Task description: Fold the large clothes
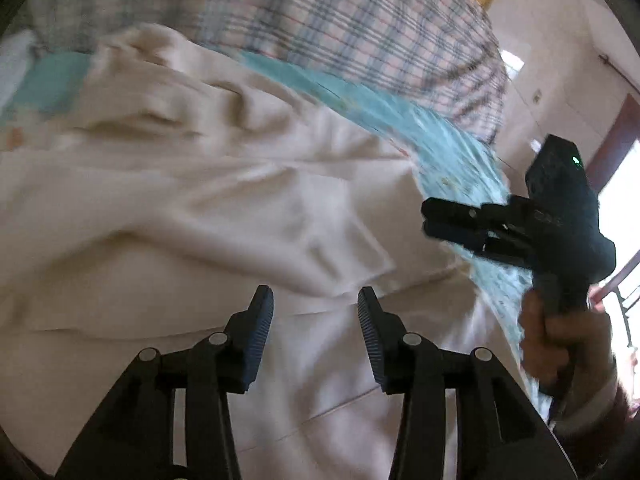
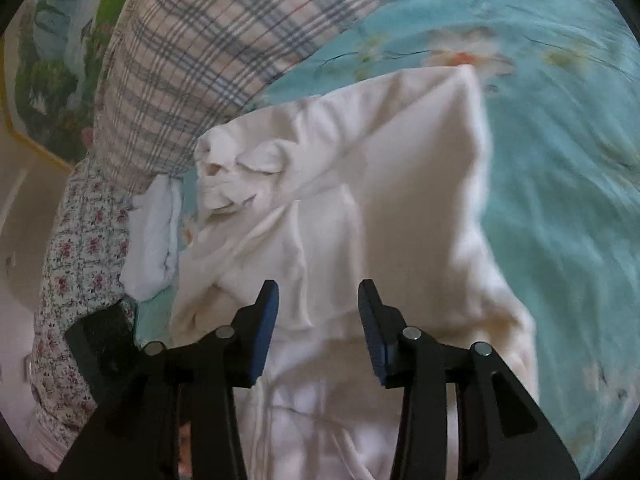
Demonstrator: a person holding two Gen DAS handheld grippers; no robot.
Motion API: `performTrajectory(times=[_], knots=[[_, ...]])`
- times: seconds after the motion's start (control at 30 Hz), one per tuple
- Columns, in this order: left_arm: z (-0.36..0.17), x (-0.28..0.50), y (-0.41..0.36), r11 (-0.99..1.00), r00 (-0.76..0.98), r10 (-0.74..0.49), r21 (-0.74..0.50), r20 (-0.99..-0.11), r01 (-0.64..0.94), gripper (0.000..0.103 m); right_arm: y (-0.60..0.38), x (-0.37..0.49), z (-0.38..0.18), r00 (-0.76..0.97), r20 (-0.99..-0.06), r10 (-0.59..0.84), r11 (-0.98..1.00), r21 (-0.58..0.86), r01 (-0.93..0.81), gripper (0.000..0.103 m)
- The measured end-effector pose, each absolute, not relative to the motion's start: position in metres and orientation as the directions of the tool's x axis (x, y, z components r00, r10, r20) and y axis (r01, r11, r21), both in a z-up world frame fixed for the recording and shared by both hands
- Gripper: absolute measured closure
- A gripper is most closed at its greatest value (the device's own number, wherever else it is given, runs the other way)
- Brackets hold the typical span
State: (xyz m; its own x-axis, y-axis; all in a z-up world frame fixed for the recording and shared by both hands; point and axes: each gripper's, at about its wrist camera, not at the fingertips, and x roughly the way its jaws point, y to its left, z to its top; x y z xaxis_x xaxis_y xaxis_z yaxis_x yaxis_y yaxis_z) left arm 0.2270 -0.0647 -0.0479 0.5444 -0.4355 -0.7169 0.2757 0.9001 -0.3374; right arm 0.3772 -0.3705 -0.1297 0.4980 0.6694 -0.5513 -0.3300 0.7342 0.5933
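A turquoise floral bedsheet (image 2: 560, 160) carries the cream garment (image 2: 380, 200), partly folded beside a plaid quilt (image 2: 208, 52). Left gripper (image 1: 316, 304) and right gripper (image 2: 319, 298) hover released, jaws apart, above the cloth. No legible writing.

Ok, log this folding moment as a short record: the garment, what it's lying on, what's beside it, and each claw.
garment: cream garment, rumpled, partly folded, spread out
surface: turquoise floral bedsheet
nearby: plaid quilt behind the garment; pale blue cloth at its side
left claw: open, nothing between the jaws, over the garment
right claw: open, nothing between the jaws, over the garment
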Motion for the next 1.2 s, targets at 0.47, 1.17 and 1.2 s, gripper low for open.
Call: performTrajectory(times=[0.47,1.17,1.2], knots=[[-0.062,0.237,0.043,0.946,0.555,-0.31,-0.31,-0.772,0.099,0.05,-0.294,0.474,-0.141,0.438,-0.692,0.574,0.793,0.338,-0.506,0.097],[-0.065,0.179,0.115,0.929,0.493,-0.325,-0.369,-0.807,0.007,0.05,-0.415,0.318,-0.142,0.506,-0.648,0.57,0.706,0.071,-0.705,0.077],[-0.058,0.175,0.117,0.919,0.506,-0.349,-0.394,-0.789,0.021,0.05,-0.419,0.314,-0.137,0.503,-0.634,0.587,0.707,0.099,-0.7,0.07]])
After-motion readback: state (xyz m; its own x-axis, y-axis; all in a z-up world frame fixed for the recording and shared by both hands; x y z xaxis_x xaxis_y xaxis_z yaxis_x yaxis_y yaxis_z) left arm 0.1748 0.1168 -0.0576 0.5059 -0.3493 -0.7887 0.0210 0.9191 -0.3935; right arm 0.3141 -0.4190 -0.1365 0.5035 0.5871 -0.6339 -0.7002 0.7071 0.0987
